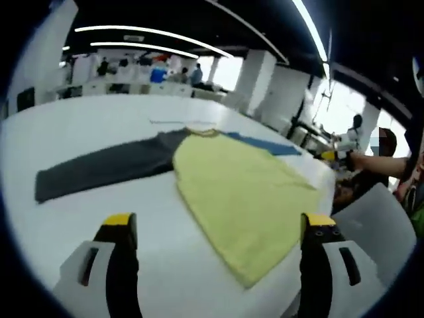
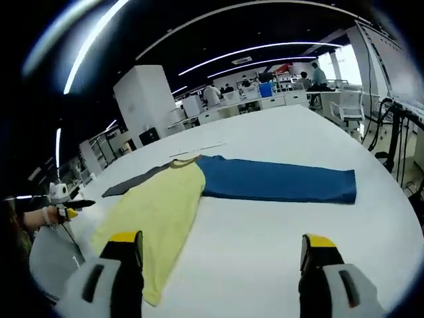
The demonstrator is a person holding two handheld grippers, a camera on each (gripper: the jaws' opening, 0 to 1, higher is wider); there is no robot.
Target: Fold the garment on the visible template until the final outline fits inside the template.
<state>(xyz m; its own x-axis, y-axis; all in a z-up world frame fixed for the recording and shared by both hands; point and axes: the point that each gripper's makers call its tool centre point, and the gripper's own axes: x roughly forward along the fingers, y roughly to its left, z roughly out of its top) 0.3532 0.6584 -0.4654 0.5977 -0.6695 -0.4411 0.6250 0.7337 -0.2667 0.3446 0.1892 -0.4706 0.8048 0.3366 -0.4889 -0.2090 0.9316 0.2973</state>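
A pale yellow garment (image 1: 242,195) lies flat on the white table (image 1: 86,126), its collar toward the far side. Under it a dark grey strip (image 1: 99,169) runs out to the left and a blue strip (image 1: 265,144) to the right. My left gripper (image 1: 218,228) hovers open above the table's near edge, its yellow-tipped fingers (image 1: 120,220) straddling the garment's hem. From the other side, the yellow garment (image 2: 156,218), the blue strip (image 2: 278,180) and the grey strip (image 2: 132,182) lie ahead of my right gripper (image 2: 222,245), which is open and holds nothing.
A thin pale line (image 1: 169,121) lies on the table beyond the collar. A person (image 1: 384,162) stands at the table's right edge, holding a tool (image 2: 63,207) in one hand. Desks, chairs and people (image 2: 265,89) fill the far room. White pillars (image 1: 255,83) stand behind.
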